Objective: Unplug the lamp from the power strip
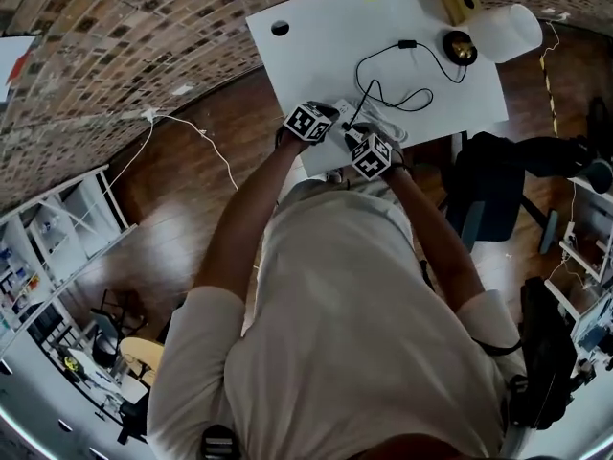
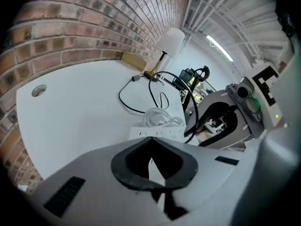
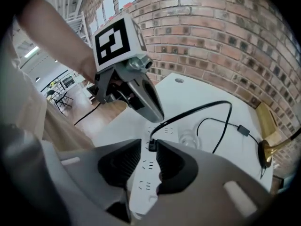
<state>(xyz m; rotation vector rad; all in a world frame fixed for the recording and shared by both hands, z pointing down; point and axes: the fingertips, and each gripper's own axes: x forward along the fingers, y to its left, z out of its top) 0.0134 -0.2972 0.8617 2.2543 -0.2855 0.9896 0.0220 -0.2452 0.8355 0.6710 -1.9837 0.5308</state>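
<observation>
While the lamp's black plug (image 3: 152, 145) is still seated in the white power strip (image 3: 145, 175) at the table's (image 1: 326, 36) near edge, it is straddled by the right gripper (image 3: 149, 150), whose jaws are kept partly open and clear of it, apparently ready for a pinch. The left gripper (image 2: 151, 145), its jaws closed on nothing, is held just short of the strip, probably to steady it. The lamp (image 1: 505, 33) is stood at the far right corner.

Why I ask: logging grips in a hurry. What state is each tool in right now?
Left tool: closed, empty.
Right tool: open, astride the black plug seated in the power strip, not clamped.
</observation>
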